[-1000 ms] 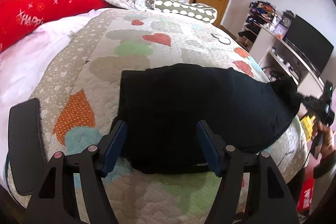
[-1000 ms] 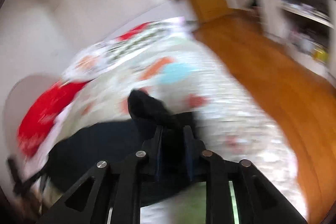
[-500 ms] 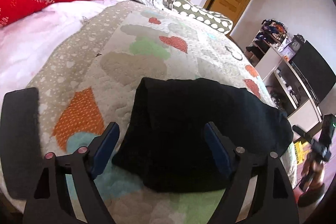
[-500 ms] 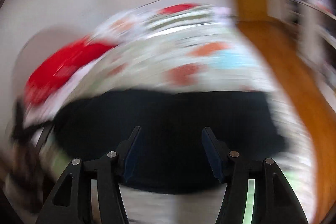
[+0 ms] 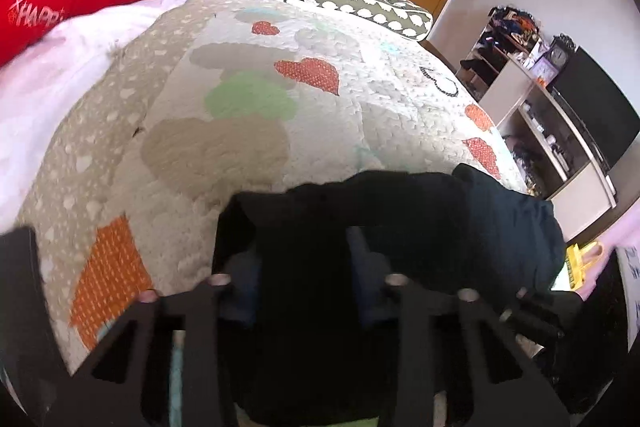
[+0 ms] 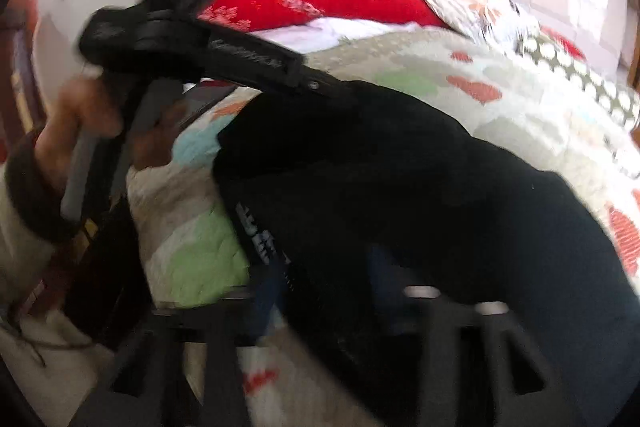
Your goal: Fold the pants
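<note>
Pants point(image 5: 400, 227) lie bunched into a partial fold on the bed point(image 5: 248, 131). Left tongs point(image 5: 304, 267) are closing on the near edge. Right tongs point(image 6: 320, 283) are clamped on fabric. Final fold and flattening remain.

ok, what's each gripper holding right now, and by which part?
Both are on the black pants. The left gripper is closing with fabric at their near edge between its jaws. The right gripper is shut on the near edge by the white print.
</note>
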`<state>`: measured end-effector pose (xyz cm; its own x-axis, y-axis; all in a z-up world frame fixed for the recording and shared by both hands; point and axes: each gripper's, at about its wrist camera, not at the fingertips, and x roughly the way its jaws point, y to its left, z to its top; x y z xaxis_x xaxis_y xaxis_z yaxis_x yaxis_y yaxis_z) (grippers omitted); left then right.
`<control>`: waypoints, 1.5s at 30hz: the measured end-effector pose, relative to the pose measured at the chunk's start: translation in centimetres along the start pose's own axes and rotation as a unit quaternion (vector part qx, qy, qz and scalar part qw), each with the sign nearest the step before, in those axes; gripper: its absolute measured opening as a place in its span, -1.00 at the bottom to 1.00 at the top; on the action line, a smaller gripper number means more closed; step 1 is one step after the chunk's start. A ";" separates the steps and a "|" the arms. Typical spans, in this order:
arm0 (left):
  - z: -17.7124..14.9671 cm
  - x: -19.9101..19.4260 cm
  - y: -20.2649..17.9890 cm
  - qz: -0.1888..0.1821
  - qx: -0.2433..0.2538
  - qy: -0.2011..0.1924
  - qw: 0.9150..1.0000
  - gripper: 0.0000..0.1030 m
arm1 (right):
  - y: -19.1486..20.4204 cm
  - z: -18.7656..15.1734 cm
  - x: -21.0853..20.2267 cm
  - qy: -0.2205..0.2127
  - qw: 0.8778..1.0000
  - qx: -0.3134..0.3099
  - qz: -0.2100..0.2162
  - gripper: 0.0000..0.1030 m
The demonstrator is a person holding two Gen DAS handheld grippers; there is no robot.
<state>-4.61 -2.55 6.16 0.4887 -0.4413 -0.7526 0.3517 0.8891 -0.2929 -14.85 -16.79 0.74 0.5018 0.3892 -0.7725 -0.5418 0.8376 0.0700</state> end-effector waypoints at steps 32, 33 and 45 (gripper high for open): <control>1.5 -0.1 4.0 0.062 -0.038 -0.017 0.997 0.60 | -16.0 5.4 -2.8 0.006 0.984 0.159 -0.075 0.37; 1.6 1.2 3.8 0.061 -0.031 0.001 0.998 0.60 | -16.5 5.3 -1.8 0.021 0.984 0.166 -0.065 0.37; 1.4 -0.1 2.7 0.032 -0.025 -0.018 0.999 -0.15 | -14.1 6.3 -2.4 -0.025 0.992 0.121 -0.036 -0.76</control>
<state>-2.63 -0.24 6.27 0.5377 -0.3863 -0.7494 0.2785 0.9204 -0.2745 -4.16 -27.14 5.61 0.5698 0.3388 -0.7487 -0.3295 0.9288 0.1696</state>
